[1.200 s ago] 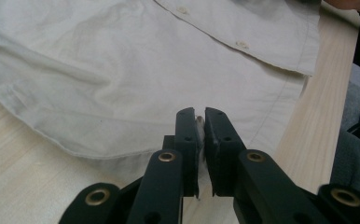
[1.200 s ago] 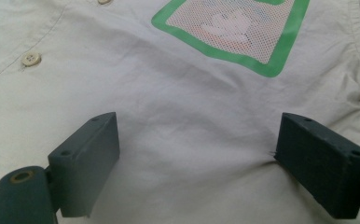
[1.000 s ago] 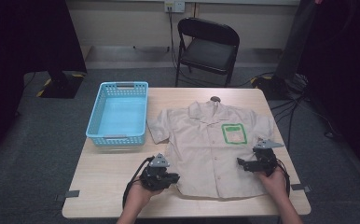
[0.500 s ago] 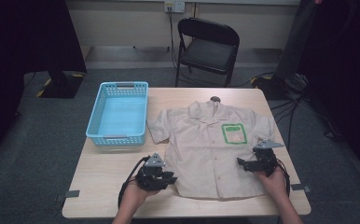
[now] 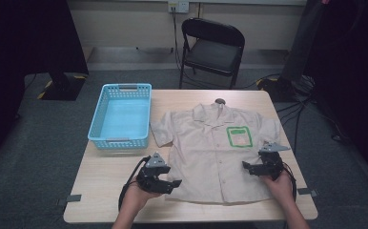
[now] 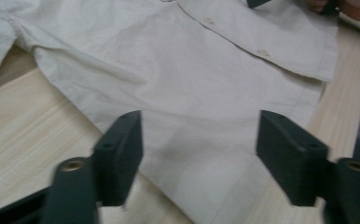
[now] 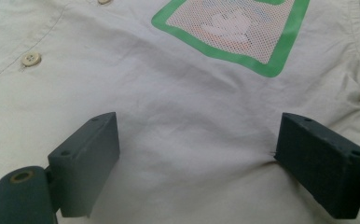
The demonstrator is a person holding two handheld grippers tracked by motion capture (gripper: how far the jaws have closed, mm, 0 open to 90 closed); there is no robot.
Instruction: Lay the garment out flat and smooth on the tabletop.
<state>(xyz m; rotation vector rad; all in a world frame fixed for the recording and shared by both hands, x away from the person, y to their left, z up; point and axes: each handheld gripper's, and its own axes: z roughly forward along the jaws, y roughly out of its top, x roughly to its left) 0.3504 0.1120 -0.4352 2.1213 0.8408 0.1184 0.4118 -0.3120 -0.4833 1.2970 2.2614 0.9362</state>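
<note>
A beige short-sleeved shirt lies flat and buttoned on the wooden table, with a green-framed mesh pocket on its chest. My left gripper sits at the shirt's lower left hem. Its jaws have just been opening, and in the left gripper view they stand wide apart over the cloth without pinching it. My right gripper rests at the shirt's right side below the pocket. It is open, with smooth fabric lying between the jaws.
A light blue plastic basket stands at the table's left, just beyond the shirt's sleeve. A black folding chair is behind the table's far edge. Cables trail on the floor at the right.
My left gripper's jaws have spread apart at the shirt's lower left hem, and that hand shifted slightly. The right gripper and the shirt have stayed where they were.
</note>
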